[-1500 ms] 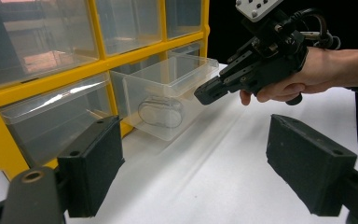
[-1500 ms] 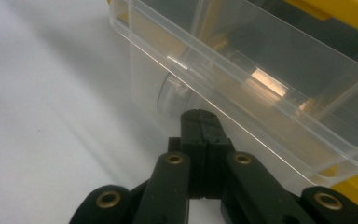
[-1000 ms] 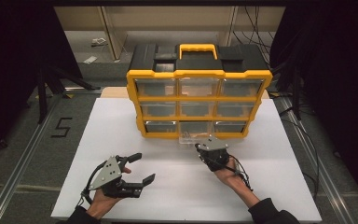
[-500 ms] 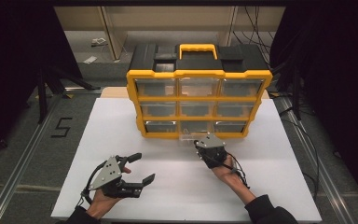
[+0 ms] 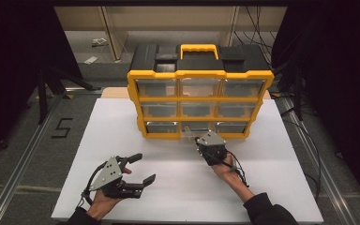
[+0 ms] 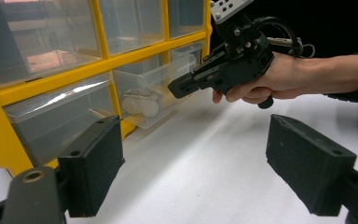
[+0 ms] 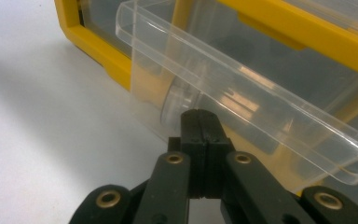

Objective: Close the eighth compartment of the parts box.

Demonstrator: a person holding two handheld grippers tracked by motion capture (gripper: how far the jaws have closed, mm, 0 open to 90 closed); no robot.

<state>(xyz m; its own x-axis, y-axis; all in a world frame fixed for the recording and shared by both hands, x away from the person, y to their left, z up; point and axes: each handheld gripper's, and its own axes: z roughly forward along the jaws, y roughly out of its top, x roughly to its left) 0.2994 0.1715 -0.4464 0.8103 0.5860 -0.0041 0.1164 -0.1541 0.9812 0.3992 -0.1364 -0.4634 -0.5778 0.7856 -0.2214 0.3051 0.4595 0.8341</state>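
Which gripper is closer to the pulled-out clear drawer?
Right. The right gripper is at the drawer front, jaws shut; the left gripper sits well back near the table's front edge, open.

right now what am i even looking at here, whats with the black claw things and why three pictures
A person sits at a white table holding a hand-held two-jaw gripper in each hand. One picture comes from a camera above the table; the other two come from small cameras riding on the grippers, looking along their jaws.

On the table stands a yellow and black organizer cabinet with clear plastic drawers. The bottom middle drawer is pulled partly out; something pale lies inside, too blurred to name.

The left gripper rests near the table's front, jaws wide open, holding nothing. The right gripper has its jaws shut, tips right at that drawer's front; whether they pinch its front tab I cannot tell.
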